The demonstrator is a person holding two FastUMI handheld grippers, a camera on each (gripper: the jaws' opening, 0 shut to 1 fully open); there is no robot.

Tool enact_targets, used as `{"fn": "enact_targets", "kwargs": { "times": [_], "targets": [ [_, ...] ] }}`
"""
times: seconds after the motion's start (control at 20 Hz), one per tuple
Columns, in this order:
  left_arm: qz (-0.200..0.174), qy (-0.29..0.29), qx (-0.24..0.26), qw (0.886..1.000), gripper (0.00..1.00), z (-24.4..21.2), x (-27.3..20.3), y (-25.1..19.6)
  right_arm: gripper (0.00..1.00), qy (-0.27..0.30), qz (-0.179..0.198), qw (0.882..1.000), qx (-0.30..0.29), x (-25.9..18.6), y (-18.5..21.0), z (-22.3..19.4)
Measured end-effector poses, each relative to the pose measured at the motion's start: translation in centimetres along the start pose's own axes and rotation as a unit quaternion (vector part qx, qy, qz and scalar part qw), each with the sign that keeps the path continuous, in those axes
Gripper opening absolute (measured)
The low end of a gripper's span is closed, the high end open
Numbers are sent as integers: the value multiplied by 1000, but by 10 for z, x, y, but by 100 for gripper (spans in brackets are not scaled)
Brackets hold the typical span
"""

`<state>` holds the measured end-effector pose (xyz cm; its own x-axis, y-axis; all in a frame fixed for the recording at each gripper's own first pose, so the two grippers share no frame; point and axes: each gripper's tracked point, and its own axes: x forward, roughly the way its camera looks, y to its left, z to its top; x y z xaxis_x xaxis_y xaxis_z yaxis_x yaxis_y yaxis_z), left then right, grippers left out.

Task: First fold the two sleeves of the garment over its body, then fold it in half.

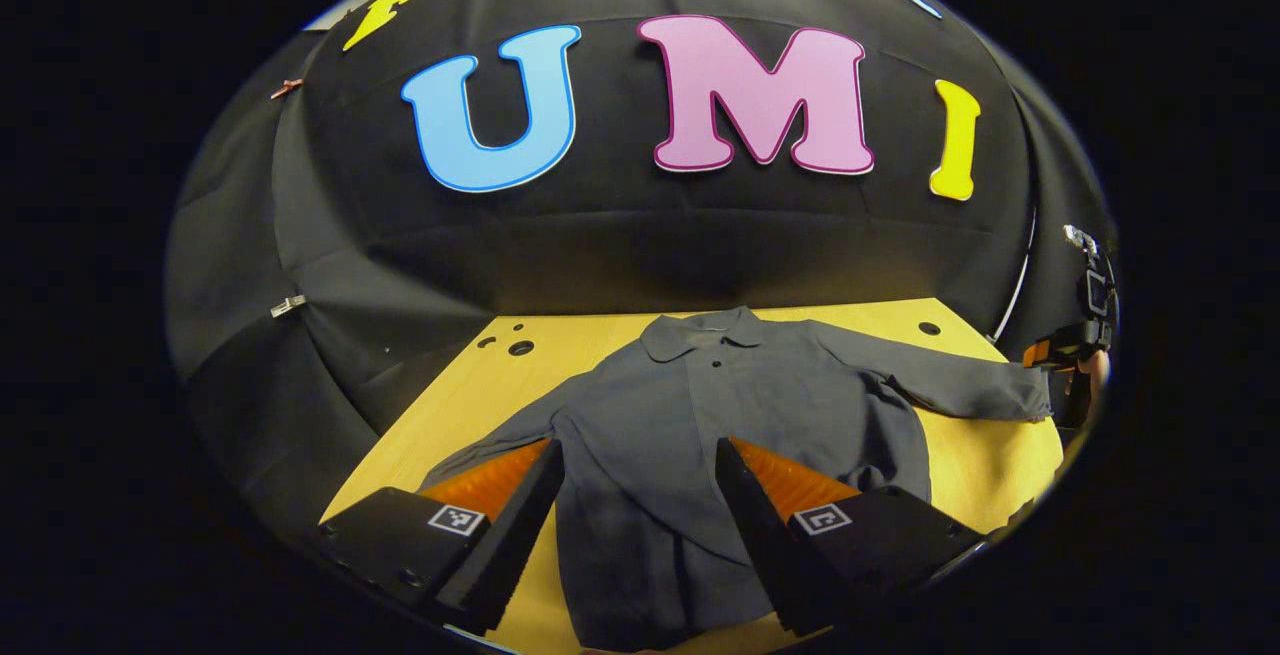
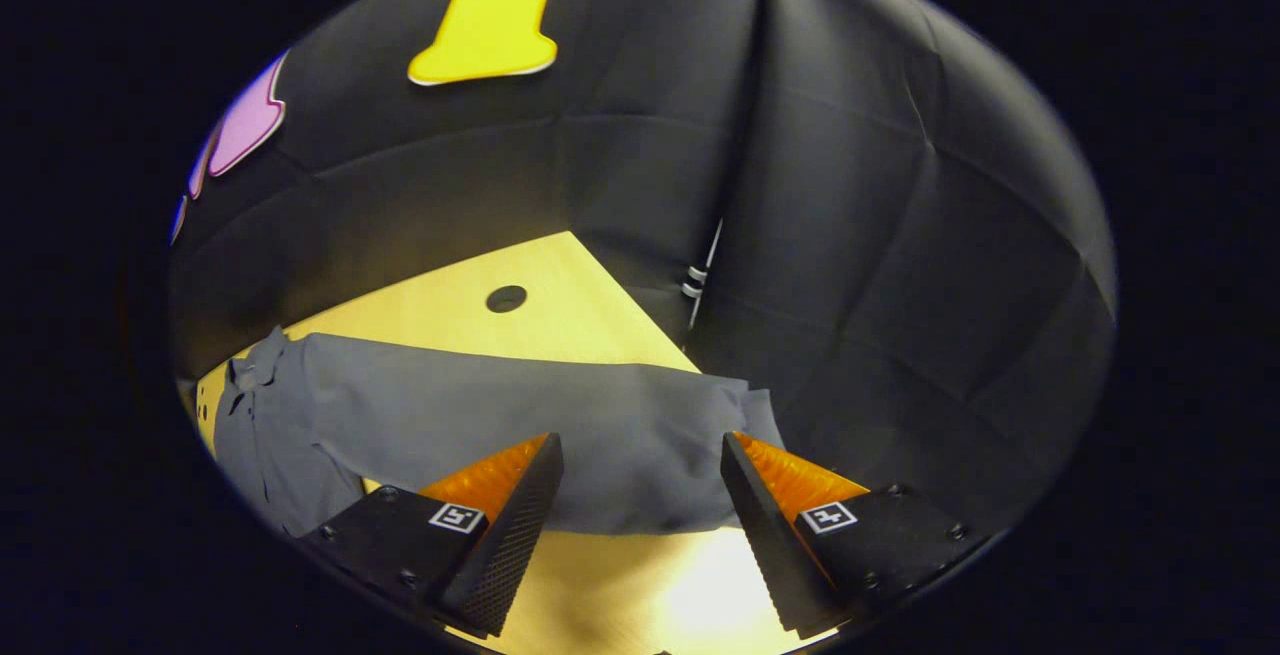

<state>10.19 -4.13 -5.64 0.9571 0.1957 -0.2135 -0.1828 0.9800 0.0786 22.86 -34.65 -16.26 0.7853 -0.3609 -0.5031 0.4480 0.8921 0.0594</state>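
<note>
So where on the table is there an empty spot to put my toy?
Bare wood shows behind the shirt's collar near the table holes, and in front of the stretched-out sleeve, by the right gripper. The middle is crowded: the shirt covers it, with the left gripper over it.

Bare worktop [image 1: 985,465] lies at right of the left gripper view, below the sleeve [image 1: 960,385]; booth wall [image 2: 900,265] closes off the far edge.
</note>
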Motion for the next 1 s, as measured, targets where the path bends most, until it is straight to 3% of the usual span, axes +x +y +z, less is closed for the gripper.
{"fn": "enact_targets", "kwargs": {
  "times": [0.5, 0.85, 1.0],
  "targets": [
    [12, 27, -6, 1000, 96, -11, 4, 0, 99, 85, -41, 995, 44, 64, -45, -35],
    [24, 35, -1, 999, 96, -12, 3, 7, 98, 119, -39, 991, 45, 81, -42, -54],
    [31, 42, -6, 999, 96, -12, -1, 10, 99, 105, -35, 993, 43, 80, -39, -50]
  ]
}}
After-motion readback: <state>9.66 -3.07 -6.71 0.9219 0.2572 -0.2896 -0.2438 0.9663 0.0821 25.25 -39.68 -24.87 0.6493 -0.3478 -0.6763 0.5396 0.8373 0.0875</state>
